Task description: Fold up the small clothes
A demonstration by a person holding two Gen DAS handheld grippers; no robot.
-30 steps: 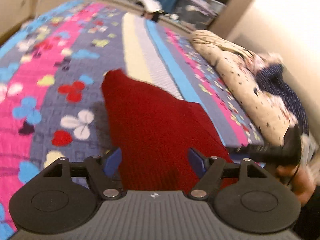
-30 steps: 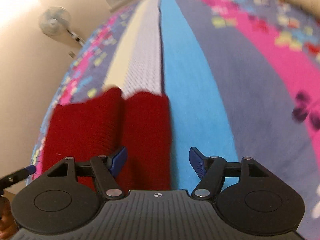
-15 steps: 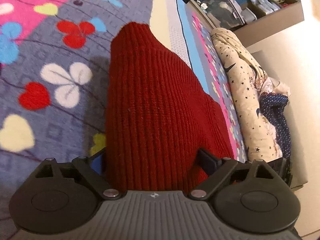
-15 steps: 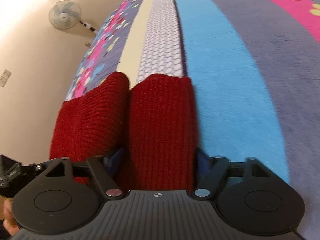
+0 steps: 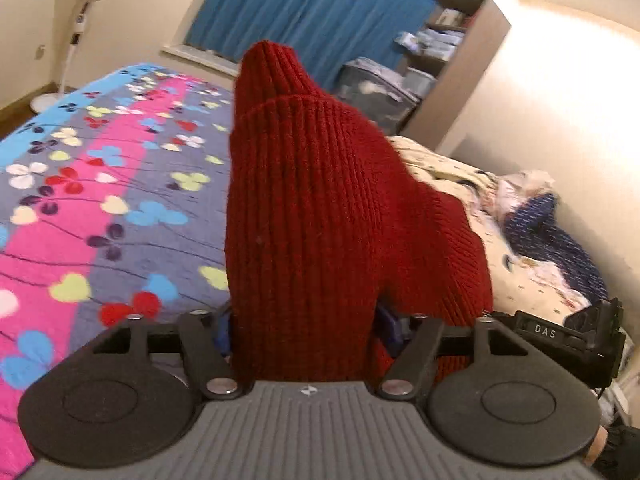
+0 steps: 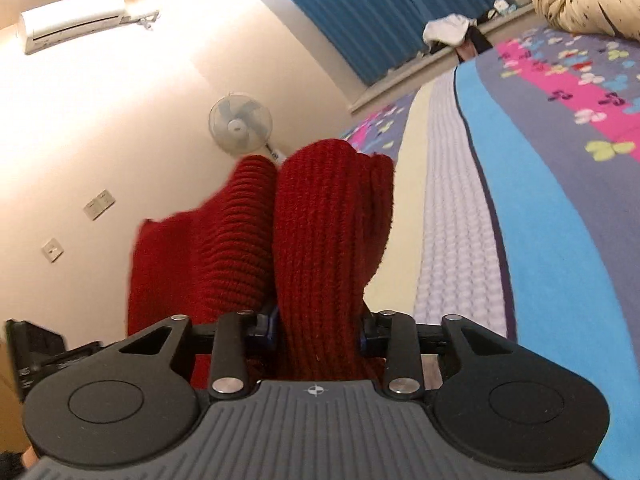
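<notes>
**Red knit garment lifted off the bed in both grippers**

Left hand-held gripper: the jaws are closing, with a thick fold of the dark red ribbed knit garment between them. The blue pads press against the cloth on both sides; the gripper grasps the garment. The fold rises steeply from the jaws, and its far end stands in front of the blue curtain.

Right hand-held gripper: the jaws are closing, with a second fold of the same garment between them. The pads bear on the knit at both sides; the gripper grasps it. A further part of the garment hangs to the left of this fold.

Position of the garment: it is held up above the bed, whose patterned bedspread with pink, blue and grey stripes and flower prints extends to the left in the left wrist view and to the right in the right wrist view. Whether any part of the garment touches the bedspread cannot be told.

Surroundings: a cream star-printed quilt lies bundled at the right edge of the bed, next to dark blue dotted cloth. A white standing fan stands by the wall. A white air conditioner is mounted high on the wall.
</notes>
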